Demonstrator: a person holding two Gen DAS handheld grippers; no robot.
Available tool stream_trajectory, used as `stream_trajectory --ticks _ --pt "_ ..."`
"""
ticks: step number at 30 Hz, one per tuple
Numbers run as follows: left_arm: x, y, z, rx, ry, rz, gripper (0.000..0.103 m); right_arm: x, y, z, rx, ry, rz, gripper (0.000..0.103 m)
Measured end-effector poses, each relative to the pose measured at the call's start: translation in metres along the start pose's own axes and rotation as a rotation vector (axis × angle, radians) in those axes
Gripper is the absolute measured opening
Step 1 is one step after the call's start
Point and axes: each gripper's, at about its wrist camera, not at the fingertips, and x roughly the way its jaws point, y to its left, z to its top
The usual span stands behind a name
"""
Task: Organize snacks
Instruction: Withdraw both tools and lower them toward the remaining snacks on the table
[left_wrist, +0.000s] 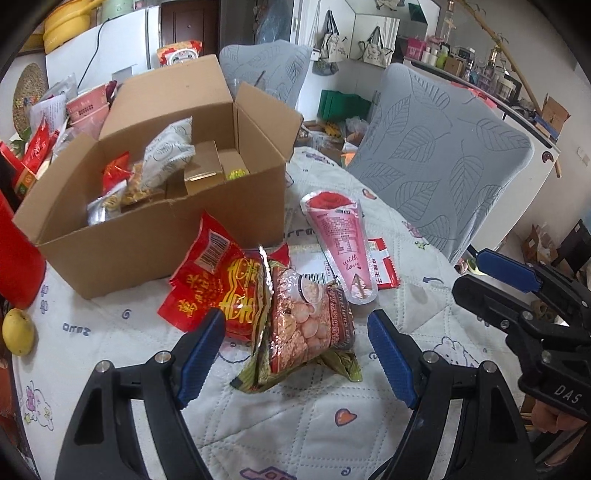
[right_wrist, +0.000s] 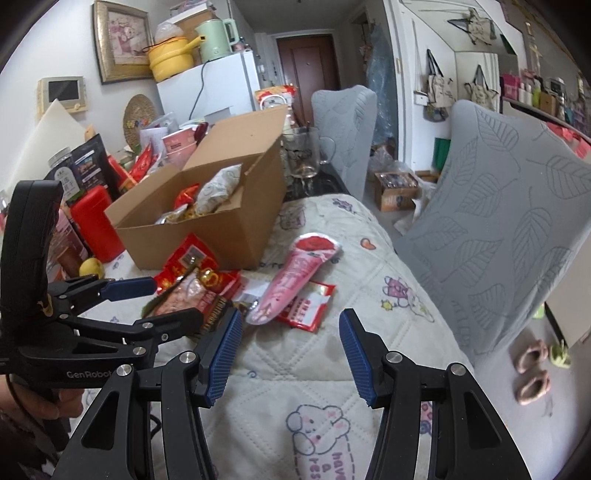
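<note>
An open cardboard box (left_wrist: 155, 236) (right_wrist: 207, 236) holding several snacks stands on the quilted table. In front of it lie a red snack bag (left_wrist: 210, 284) (right_wrist: 188, 258), a pink-brown snack bag (left_wrist: 306, 325) (right_wrist: 184, 299), a pink cone-shaped pack (left_wrist: 340, 236) (right_wrist: 295, 273) and a small red-white packet (left_wrist: 384, 269) (right_wrist: 306, 306). My left gripper (left_wrist: 295, 354) (right_wrist: 162, 299) is open, its fingers on either side of the pink-brown bag. My right gripper (right_wrist: 288, 350) (left_wrist: 480, 273) is open and empty, above bare quilt right of the snacks.
A red container (left_wrist: 14, 254) (right_wrist: 96, 225) and a yellow fruit (left_wrist: 18, 332) (right_wrist: 90, 266) sit left of the box. A glass mug (right_wrist: 304, 155) stands behind it. Grey-covered chairs (left_wrist: 443, 162) (right_wrist: 498, 221) border the table's right side. Clutter fills the back left.
</note>
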Motion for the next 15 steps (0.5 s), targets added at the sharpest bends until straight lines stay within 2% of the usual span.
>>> stream_trajectory --ticks 6,15 --pt "0.027 -0.003 -0.002 0.005 0.063 0.004 0.079 0.01 -0.013 -0.001 0.027 0.023 -0.009 0.055" --pt "0.037 -0.025 -0.011 0.13 0.026 0.166 0.079 0.025 -0.017 -0.001 0.037 0.051 -0.006 0.055"
